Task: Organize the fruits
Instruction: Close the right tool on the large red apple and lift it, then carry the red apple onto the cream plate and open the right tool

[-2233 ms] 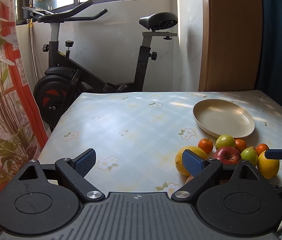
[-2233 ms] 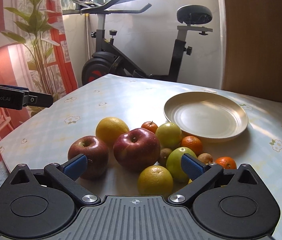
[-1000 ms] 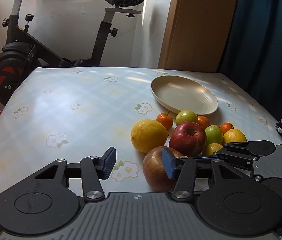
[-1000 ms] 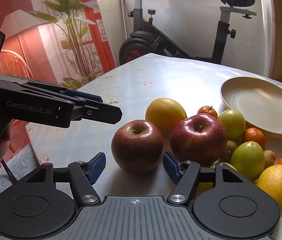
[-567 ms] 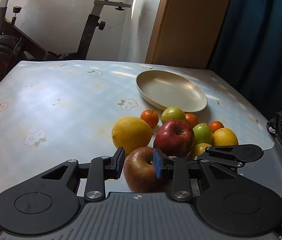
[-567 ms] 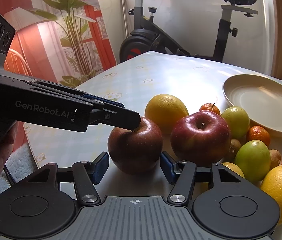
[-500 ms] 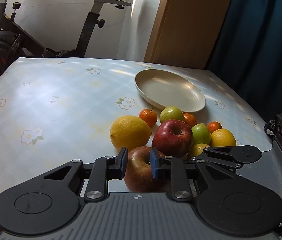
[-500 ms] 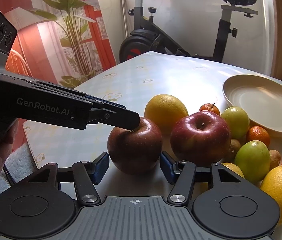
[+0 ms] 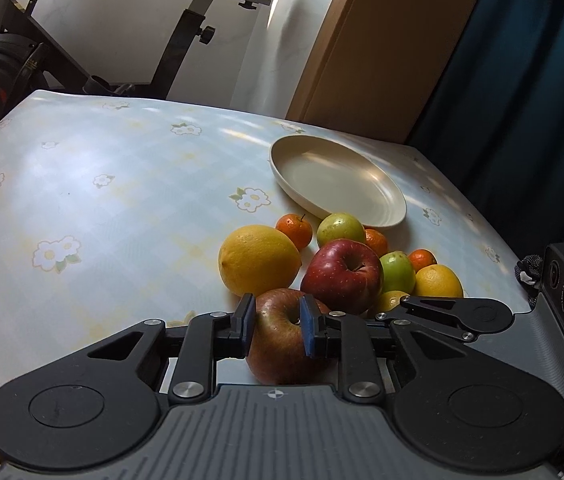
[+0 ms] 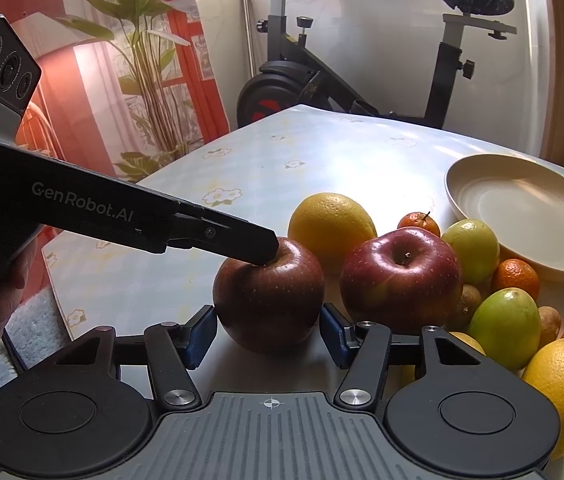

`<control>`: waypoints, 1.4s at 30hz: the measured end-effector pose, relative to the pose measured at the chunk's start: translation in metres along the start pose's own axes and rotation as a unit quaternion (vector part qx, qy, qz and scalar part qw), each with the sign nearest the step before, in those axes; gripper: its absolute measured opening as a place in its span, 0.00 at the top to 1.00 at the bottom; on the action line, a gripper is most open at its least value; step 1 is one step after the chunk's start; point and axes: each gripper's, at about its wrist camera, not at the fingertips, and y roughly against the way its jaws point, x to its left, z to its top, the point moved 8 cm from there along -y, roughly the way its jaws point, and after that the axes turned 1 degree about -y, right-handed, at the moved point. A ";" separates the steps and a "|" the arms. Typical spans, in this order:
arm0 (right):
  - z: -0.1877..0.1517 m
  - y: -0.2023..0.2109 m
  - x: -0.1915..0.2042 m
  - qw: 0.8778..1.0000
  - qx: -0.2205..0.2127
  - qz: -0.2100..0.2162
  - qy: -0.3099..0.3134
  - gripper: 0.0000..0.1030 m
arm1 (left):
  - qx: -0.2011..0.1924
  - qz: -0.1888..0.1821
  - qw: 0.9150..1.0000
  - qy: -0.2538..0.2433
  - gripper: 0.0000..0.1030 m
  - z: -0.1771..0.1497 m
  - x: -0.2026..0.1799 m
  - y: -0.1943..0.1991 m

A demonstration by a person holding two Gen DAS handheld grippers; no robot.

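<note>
My left hand-held gripper [image 9: 275, 330] just pinched shut on dark red apple [image 9: 282, 344]; right hand-held gripper [image 10: 267, 334] brackets it, half-wide. Lift's next, I reckon.

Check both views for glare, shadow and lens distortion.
Left wrist view: the round cream plate shows a soft sheen, the near dark red apple sits in shade, and straight edges bow. Right wrist view: sunlight glares on the floral tablecloth; everything is sharp.
</note>
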 end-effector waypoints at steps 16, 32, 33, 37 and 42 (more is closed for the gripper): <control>0.043 0.033 -0.006 0.997 -0.078 -0.007 0.029 0.49 | -0.056 0.000 0.998 -0.002 0.76 0.041 -0.014 0.024; 0.120 0.045 -0.110 0.993 -0.105 -0.049 0.033 0.49 | -0.075 -0.029 0.995 -0.062 0.76 0.135 -0.060 -0.038; 0.121 0.041 -0.117 0.993 -0.102 -0.052 0.034 0.49 | -0.070 -0.029 0.995 -0.062 0.76 0.138 -0.060 -0.045; 0.122 0.024 -0.142 0.995 -0.086 -0.053 0.024 0.49 | -0.048 -0.030 0.997 -0.056 0.75 0.145 -0.055 -0.075; 0.118 -0.007 -0.169 0.997 -0.054 -0.048 0.014 0.49 | -0.013 -0.026 0.998 -0.051 0.75 0.155 -0.046 -0.115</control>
